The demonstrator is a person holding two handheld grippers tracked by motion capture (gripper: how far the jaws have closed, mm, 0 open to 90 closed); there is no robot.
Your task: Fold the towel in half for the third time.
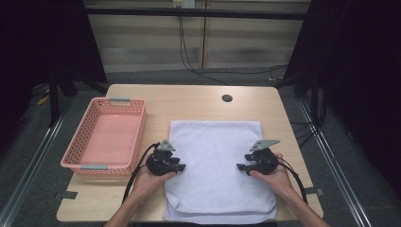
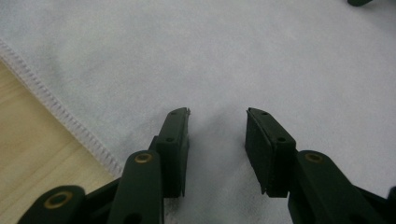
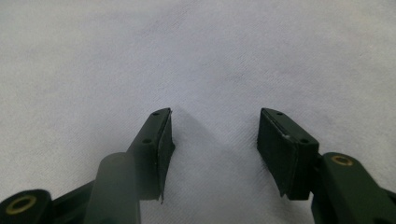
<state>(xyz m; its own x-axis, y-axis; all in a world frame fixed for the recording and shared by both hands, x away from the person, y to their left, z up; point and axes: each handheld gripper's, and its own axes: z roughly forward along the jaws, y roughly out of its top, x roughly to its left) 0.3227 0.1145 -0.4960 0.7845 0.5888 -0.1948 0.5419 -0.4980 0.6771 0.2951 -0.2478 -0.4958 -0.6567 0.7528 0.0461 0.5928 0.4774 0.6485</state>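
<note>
— So, what did the nearest part of the table show?

— A white towel [image 1: 215, 165], folded, lay flat with its near edge hanging over the table [image 1: 189, 101]'s front rim. The left gripper [image 1: 181, 167] sat at the towel's left edge, its jaws spread with only bare cloth between them [image 2: 217, 135].

— And the other one?

— The right gripper [image 1: 240, 166] hovered low over the towel's right part, jaws likewise parted, pinching nothing [image 3: 215, 135]. Both pointed inward, toward each other.

— Anything farther off?

— A pink basket [image 1: 105, 137] stood left of the towel, apart from it, and a dark round hole [image 1: 227, 98] marked the table's far side.
</note>
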